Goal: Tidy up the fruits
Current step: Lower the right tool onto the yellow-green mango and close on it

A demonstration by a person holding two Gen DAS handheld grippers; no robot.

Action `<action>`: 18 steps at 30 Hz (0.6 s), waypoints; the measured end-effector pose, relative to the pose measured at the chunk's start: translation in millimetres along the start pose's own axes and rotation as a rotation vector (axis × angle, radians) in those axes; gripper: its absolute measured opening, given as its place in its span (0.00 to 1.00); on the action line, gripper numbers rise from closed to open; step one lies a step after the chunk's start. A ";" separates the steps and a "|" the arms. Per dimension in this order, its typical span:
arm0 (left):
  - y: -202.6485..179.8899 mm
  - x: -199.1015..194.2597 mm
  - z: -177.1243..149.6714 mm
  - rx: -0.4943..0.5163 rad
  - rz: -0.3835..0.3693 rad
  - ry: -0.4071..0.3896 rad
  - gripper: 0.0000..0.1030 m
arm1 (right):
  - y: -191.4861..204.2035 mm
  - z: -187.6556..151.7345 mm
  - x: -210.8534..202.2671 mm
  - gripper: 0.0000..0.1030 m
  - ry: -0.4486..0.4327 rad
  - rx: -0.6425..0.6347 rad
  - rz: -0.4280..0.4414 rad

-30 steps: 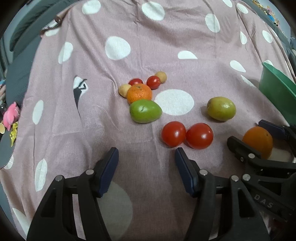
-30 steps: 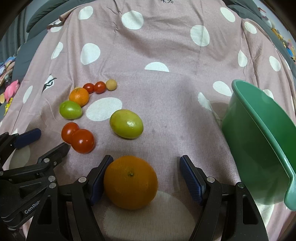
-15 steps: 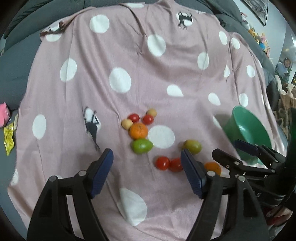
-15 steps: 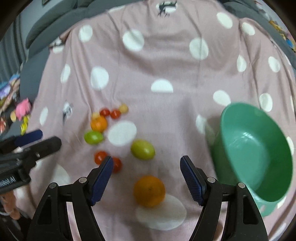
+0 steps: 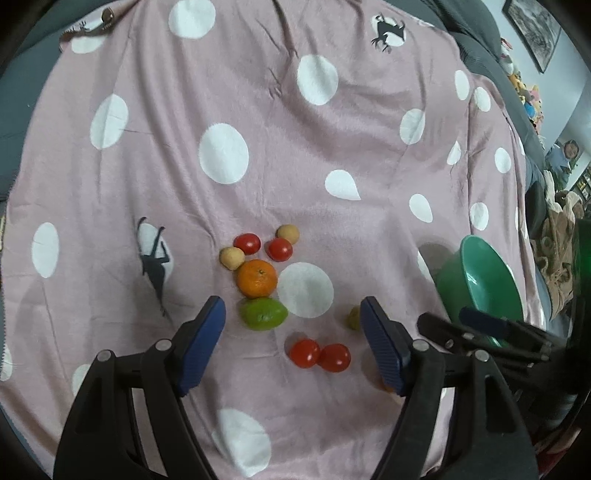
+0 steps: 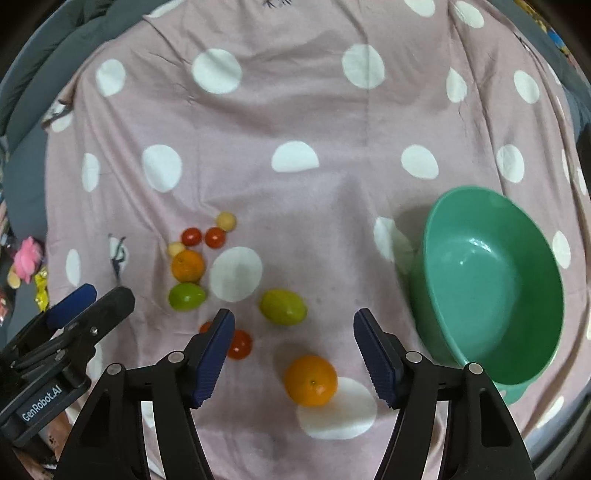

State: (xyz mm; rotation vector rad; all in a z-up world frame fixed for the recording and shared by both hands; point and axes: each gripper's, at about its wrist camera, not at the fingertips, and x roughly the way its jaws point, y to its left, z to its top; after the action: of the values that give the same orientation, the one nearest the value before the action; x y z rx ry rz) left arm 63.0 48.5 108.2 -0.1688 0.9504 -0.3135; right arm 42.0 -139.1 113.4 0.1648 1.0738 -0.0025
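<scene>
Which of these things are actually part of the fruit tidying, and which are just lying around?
Part of the job: oranges, green fruits, tomatoes, small tan fruits, green bowl.

Just lying about: pink toy, framed picture, spotted blanket.

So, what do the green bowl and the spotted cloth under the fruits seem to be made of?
The green bowl looks like smooth, glossy plastic: bright highlights sit on its inner wall and the colour is even; glazed ceramic cannot be excluded. The spotted cloth looks like soft, matte fabric, maybe fleece: it creases and folds, shows no shine, and its white dots look printed.
</scene>
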 end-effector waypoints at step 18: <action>22.8 61.6 3.0 -0.095 0.042 0.160 0.63 | 2.6 17.9 55.1 0.59 0.078 0.015 0.080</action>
State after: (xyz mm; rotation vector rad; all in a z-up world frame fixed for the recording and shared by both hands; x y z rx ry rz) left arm 103.1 49.2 56.1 -0.2124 1.1267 -0.2464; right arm 84.3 -134.6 73.8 0.2223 1.1442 0.0685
